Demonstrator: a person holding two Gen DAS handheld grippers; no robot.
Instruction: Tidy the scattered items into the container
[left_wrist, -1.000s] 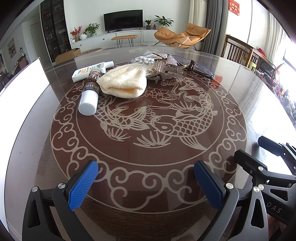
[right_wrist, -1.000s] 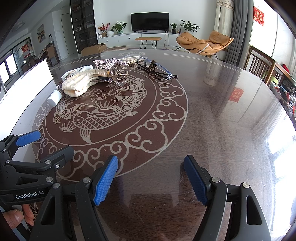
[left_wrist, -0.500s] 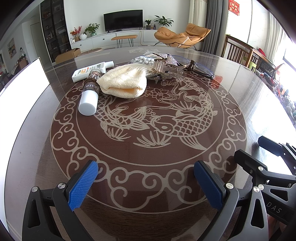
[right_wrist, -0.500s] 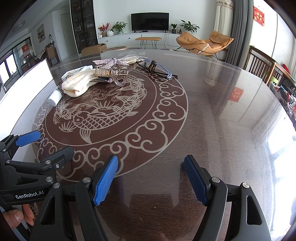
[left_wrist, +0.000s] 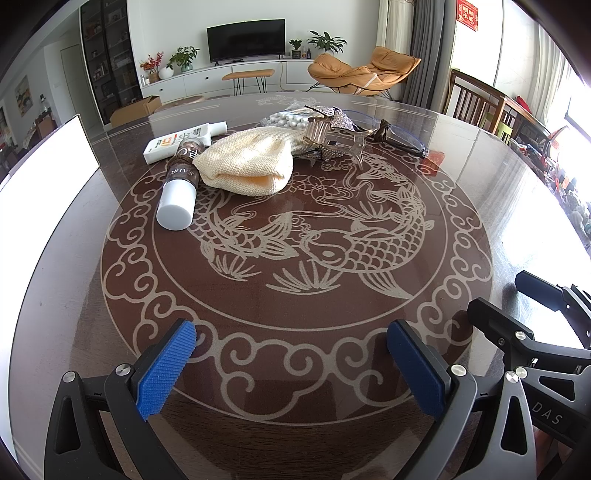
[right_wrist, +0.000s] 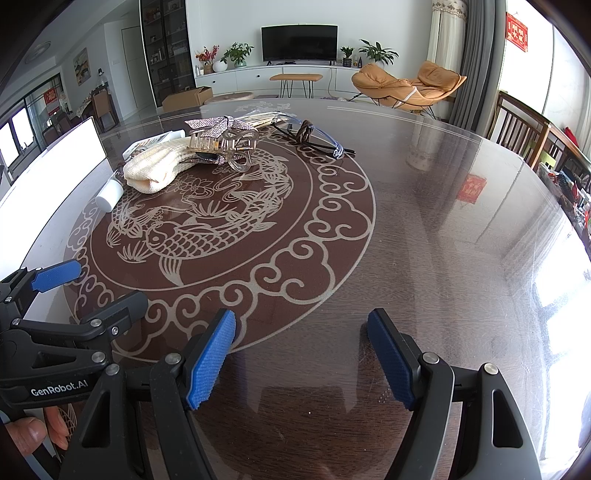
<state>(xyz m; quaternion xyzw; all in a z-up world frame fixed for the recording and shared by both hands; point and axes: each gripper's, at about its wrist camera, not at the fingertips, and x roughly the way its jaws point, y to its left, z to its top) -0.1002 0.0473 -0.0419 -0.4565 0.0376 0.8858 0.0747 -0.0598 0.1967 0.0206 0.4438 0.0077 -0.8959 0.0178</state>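
Left wrist view: left claw (left_wrist: 291, 356) gaping, holding nothing, above the dark glass-topped fish-pattern table (left_wrist: 295, 280). Far side: cream knitted pouch (left_wrist: 245, 165), brown white-capped bottle (left_wrist: 180, 192), clear hair clip (left_wrist: 334, 140). Right wrist view: right claw (right_wrist: 301, 352) spread wide too (same pile, well apart).

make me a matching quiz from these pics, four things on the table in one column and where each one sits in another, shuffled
Things:
1. brown bottle with white cap
2. cream knitted pouch
3. clear hair clip
4. glasses

Places:
A. right end of the pile, right of the hair clip
B. on top of the sparkly fabric behind the pouch
C. lying on its side, left of the pouch, cap toward the camera
D. middle of the pile, between bottle and hair clip

Pairs: 1-C, 2-D, 3-B, 4-A
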